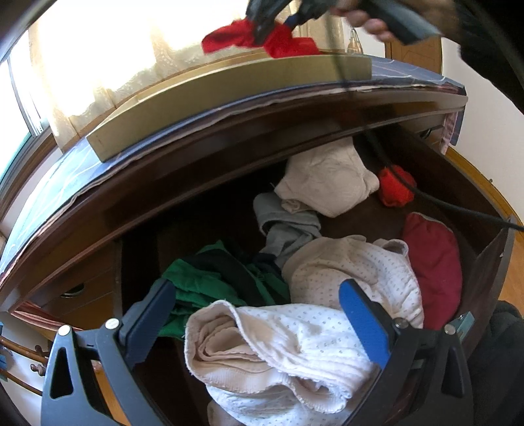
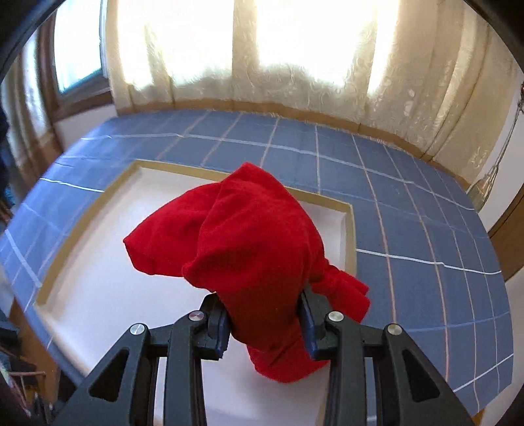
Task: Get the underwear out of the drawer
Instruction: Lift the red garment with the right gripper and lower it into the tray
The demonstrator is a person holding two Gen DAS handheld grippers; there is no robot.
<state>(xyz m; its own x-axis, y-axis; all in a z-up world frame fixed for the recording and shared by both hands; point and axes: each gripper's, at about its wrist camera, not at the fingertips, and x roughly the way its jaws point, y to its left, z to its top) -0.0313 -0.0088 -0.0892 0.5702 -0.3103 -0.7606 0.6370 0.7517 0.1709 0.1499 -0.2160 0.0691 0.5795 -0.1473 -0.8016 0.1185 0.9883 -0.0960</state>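
In the left wrist view the wooden drawer [image 1: 491, 249] stands pulled out and full of loose garments. My left gripper [image 1: 255, 288] hangs open over it, its fingers on either side of a white dotted undergarment [image 1: 294, 344] without pressing on it. Up on the dresser top, my right gripper [image 1: 262, 23] [image 2: 262, 304] is shut on a bunched red underwear piece [image 1: 281, 41] [image 2: 249, 236]. It hangs above a shallow tan-rimmed box [image 1: 209, 108] [image 2: 350, 236] with a white floor. A person's hand [image 1: 370, 23] grips the right tool.
The drawer also holds a green garment [image 1: 203, 281], a grey one [image 1: 288, 226], a cream one [image 1: 327, 183], a dark red one [image 1: 432, 262] and a small red item [image 1: 396, 190]. A black cable [image 1: 376, 144] dangles into it. A blue checked cloth [image 2: 409, 196] covers the dresser; curtains [image 2: 294, 82] hang behind.
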